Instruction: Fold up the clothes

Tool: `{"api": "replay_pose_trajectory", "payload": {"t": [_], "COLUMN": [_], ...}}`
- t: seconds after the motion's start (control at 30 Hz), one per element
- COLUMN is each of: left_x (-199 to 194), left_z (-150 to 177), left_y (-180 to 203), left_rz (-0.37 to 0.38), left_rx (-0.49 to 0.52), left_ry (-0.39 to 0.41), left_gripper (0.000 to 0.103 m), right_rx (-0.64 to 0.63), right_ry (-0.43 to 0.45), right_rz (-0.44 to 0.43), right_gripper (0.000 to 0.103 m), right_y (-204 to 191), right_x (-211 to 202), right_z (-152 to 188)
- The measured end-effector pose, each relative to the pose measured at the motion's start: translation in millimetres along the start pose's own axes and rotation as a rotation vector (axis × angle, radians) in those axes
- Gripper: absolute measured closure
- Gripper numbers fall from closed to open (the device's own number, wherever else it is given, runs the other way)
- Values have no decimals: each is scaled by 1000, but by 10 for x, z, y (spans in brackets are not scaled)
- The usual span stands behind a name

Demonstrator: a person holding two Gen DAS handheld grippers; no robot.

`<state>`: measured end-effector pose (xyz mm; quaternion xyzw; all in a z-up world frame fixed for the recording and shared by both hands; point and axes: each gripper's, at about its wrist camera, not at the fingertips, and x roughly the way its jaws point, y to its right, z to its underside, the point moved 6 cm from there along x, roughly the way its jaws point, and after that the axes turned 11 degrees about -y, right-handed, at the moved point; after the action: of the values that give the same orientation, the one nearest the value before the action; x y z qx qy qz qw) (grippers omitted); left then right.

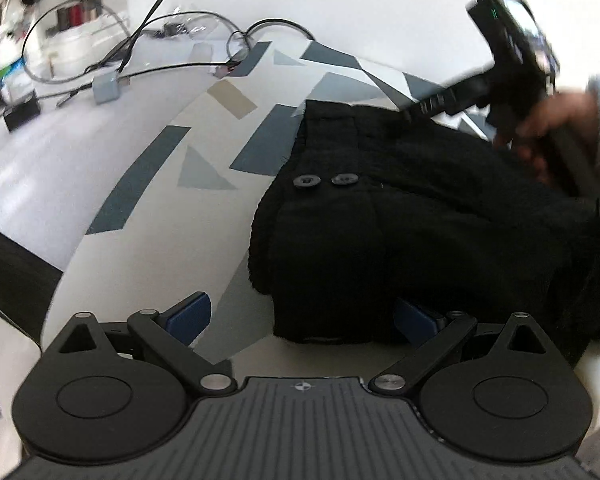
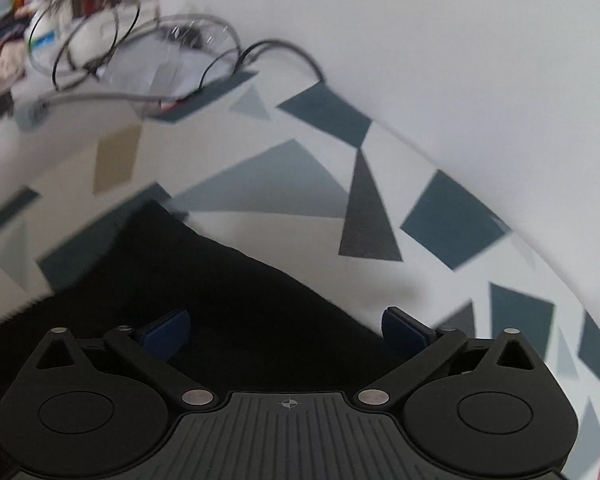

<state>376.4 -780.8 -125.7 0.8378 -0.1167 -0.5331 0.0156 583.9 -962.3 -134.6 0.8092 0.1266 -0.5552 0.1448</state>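
On patterned cloth, black garment lying crosswise

**Black garment: partly folded, lying on desk**

One black garment of thick, dark fabric, with two dark buttons side by side near its upper left edge. Lies in layered folds on the patterned desk. Left edge bulky and rounded. From the right wrist view, a straight edge runs diagonally; detail blurred.
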Motion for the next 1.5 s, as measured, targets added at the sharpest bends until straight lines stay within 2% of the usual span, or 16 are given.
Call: {"api": "replay_pose_trajectory", "payload": {"t": [0.23, 0.3, 0.37, 0.43, 0.53, 0.63, 0.7, 0.77, 0.83, 0.9, 1.0, 1.1, 1.13, 1.17, 1.2, 1.5], "left_x": [93, 134, 185, 244, 304, 326, 300, 242, 139, 24, -44, 37, 76, 132, 187, 534], "left_z": [-155, -197, -239, -277, -331, -384, -420, -480, -564, -646, -710, -713, -703, -685, -670, -730], "left_y": [-21, 7, 45, 75, 113, 154, 169, 182, 199, 227, 240, 256, 266, 273, 280, 355], "left_rz": [60, 63, 65, 67, 81, 78, 77, 87, 92, 80, 28, 61, 79, 96, 106, 216], "left_rx": [-134, -141, -141, -148, -157, -137, -119, -107, -84, -46, -19, -31, -35, -41, -48, -102], "left_ry": [-12, -12, -14, -20, -21, -18, -11, 5, 39, 83, 122, 66, 43, 16, -5, -64], "left_gripper": [4, 4, 4, 4, 4, 6, 24, 29, 29, 16, 11, 11, 11, 11, 11, 11], "right_rx": [-123, -124, -110, -78, -51, -23, 13, 64, 115, 169, 252, 355, 403, 447, 464, 240], "right_ry": [27, 32, 37, 38, 34, 68, 121, 190, 266, 327, 394, 401, 377, 353, 335, 227], "right_rz": [-61, -100, -157, -184, -193, -218, -223, -201, -157, -89, 41, 184, 203, 205, 169, -95], "right_gripper": [1, 6, 28, 42, 85, 91, 92, 93, 94, 94, 94, 90, 80, 71, 70, 50], "right_y": [-67, -77, -71, -63, -56, 17, 128, 302, 522, 760, 1134, 1492, 1586, 1664, 1678, 1019], "right_x": [230, 224, 214, 175, 76, -28, -135, -273, -406, -472, -456, -305, -264, -237, -253, -658], "right_z": [23, 1, -18, 9, 59, 71, 49, -12, -130, -278, -507, -593, -569, -536, -476, 302]}}
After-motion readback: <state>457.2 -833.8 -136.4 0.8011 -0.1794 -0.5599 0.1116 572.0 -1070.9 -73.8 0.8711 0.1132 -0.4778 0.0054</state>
